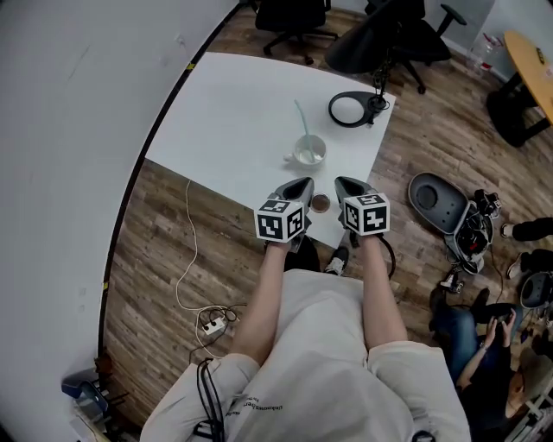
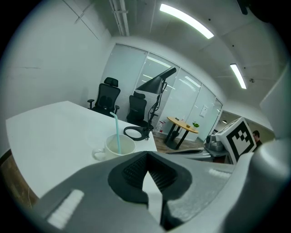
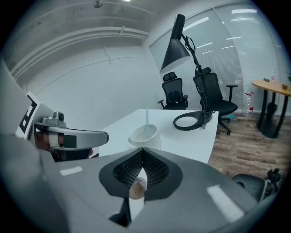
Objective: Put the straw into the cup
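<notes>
A white cup (image 1: 309,151) stands on the white table (image 1: 233,121), with a pale blue straw (image 1: 301,121) leaning upright inside it. The left gripper view shows the cup (image 2: 119,146) and straw (image 2: 117,132) just beyond the jaws; in the right gripper view, the cup (image 3: 144,134) and straw (image 3: 147,120) stand straight ahead. My left gripper (image 1: 307,183) and right gripper (image 1: 340,182) hover side by side over the table's near edge, short of the cup. Both are shut and hold nothing, tips meeting in each own view: left gripper (image 2: 146,154), right gripper (image 3: 142,150).
A small brown round thing (image 1: 320,204) lies on the table between the grippers. A black desk lamp's ring base (image 1: 350,110) sits at the far right corner. Office chairs (image 1: 294,17) stand behind the table. A person (image 1: 484,337) sits on the floor at right; a power strip (image 1: 213,325) lies left.
</notes>
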The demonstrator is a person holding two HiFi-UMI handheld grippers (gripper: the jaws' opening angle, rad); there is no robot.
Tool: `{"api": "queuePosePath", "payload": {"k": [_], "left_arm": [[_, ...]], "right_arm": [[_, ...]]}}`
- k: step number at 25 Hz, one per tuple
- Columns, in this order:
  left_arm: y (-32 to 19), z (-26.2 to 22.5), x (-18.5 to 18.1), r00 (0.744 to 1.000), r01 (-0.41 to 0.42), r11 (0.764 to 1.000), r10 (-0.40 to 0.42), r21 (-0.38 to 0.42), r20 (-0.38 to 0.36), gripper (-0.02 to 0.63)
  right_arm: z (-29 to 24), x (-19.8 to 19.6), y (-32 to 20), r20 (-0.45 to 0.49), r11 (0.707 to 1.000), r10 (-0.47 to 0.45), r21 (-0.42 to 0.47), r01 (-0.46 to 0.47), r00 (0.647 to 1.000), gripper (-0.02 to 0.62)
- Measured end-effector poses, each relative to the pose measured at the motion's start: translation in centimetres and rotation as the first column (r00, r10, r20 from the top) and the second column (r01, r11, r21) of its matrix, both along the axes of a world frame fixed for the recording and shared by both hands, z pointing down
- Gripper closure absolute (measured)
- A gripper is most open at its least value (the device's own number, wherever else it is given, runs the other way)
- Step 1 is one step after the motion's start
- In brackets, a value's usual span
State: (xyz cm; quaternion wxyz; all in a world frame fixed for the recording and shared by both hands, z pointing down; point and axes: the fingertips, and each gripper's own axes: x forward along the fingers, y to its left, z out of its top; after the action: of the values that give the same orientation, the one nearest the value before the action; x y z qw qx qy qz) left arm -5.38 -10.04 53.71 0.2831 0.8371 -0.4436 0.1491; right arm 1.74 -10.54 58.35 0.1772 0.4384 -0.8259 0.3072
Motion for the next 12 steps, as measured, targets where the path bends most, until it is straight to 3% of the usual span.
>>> {"api": "queuePosePath", "payload": {"k": [4,12], "left_arm": [[0.0,-0.6,0.0,1.0,-0.009,1.0,0.009,0.017,0.008,0.604],[0.2,-0.6,-0.5,1.0,0.003,1.0,-0.003,0.014,0.015,0.604]], "right_arm": [[-0.4,0.1,-0.2,-0.009,0.999,0.017,0.028,-0.017,1.0,0.569],[-1.0,-1.0,0.4,-0.007,0.999,-0.038,0.037,0.038,0.999,0.571]]}}
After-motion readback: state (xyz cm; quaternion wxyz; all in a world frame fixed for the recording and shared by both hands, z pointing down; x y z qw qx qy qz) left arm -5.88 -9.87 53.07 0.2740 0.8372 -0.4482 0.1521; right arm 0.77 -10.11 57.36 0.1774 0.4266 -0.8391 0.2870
